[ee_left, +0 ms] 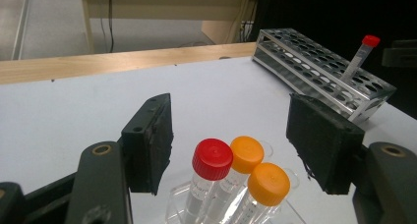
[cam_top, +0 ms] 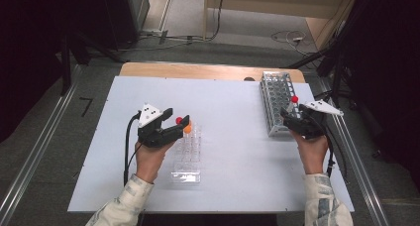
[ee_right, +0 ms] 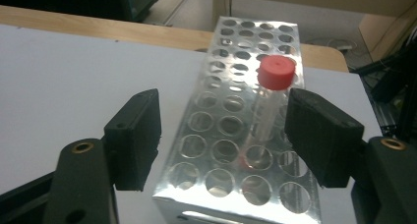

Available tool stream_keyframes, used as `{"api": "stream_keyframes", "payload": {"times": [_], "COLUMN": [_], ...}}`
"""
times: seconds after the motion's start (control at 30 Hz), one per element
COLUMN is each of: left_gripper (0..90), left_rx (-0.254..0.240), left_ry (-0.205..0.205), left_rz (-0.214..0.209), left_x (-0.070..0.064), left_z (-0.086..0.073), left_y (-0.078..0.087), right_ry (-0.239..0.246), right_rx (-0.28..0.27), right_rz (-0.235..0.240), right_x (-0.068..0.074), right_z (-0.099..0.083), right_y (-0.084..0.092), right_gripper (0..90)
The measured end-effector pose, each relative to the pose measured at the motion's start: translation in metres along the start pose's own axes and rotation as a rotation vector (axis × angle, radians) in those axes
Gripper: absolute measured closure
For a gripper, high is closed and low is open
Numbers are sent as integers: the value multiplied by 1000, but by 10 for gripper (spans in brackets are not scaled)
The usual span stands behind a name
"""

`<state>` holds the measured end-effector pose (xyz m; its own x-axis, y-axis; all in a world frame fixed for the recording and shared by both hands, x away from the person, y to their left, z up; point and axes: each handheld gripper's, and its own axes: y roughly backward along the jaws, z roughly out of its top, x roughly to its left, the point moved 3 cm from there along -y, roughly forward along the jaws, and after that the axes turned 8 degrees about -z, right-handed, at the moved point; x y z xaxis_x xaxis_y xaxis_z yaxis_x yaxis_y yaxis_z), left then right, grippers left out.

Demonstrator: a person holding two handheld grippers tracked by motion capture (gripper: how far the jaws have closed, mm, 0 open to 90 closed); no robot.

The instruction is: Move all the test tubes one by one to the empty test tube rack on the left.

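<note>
One clear plastic tube with a red cap (ee_right: 276,74) already standing tilted in a hole of the silver metal rack (ee_right: 231,106), near that rack's near end. Right gripper (ee_right: 223,138) jaws wide on either side of this tube, pads not pressing. Three capped tubes left in the clear plastic rack (cam_top: 187,159), well apart from the metal rack: red-capped (ee_left: 212,158), two orange-capped (ee_left: 247,154) (ee_left: 268,183). Left gripper (ee_left: 241,140) jaws open around them, no grip. Judged early: one transferred, three to go.
</note>
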<state>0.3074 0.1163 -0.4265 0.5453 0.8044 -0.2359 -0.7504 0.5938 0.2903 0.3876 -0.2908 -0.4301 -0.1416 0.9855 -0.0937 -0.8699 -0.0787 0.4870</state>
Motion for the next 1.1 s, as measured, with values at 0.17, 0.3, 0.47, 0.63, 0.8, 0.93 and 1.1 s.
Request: {"api": "stream_keyframes", "payload": {"times": [0.17, 0.3, 0.47, 0.63, 0.8, 0.93, 1.1], "left_gripper": [348, 348, 348, 348, 346, 324, 293], "left_rx": [4, 4, 7, 5, 3, 0, 0], "left_ry": [-2, -4, -1, -2, -3, -4, -7], "left_rz": [-6, -10, -6, -6, -4, -2, -10], "left_x": [-1, -2, -1, -2, -3, -4, -7], "left_z": [0, 0, 0, 0, 0, 2, 4], "left_y": [-1, 0, 0, 1, 1, 2, 3], "right_ry": [-19, 0, -12, -5, -22, -23, -11], "right_rx": [-7, 0, 29, 35, 24, -25, -103], "right_rz": [-43, -56, -35, -38, -40, -41, -44], "right_x": [-10, -9, -12, -11, -14, -16, -15], "right_z": [-1, -2, -7, -8, -5, 6, 25], "right_y": [-21, -34, -45, -47, -43, -30, -2], "right_gripper": [418, 494, 593, 691, 711, 711, 711]}}
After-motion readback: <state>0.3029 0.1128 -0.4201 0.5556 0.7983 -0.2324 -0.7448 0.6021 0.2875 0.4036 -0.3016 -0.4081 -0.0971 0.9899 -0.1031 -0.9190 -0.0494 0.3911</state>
